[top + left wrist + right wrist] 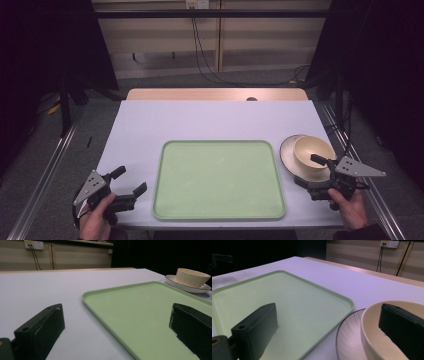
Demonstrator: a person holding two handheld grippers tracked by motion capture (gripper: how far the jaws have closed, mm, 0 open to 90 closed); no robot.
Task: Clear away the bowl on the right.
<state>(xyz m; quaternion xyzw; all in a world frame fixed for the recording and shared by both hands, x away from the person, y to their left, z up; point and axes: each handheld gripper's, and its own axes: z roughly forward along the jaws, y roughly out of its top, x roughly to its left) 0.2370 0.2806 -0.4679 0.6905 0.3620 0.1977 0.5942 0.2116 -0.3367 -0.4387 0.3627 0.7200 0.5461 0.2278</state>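
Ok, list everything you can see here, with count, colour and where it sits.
tray: one, pale green, bare, centre of the table's near half
bowl: one, cream, standing on the plate, right of the tray
plate: one, white with a dark rim, under the bowl
table: one, white top with a wooden strip at the far edge
wall socket: one, white, cables plugged in, on the far wall
left tongs: one, black, open, left of the tray
right tongs: one, black, open, one jaw reaching over the bowl's rim, gripping nothing
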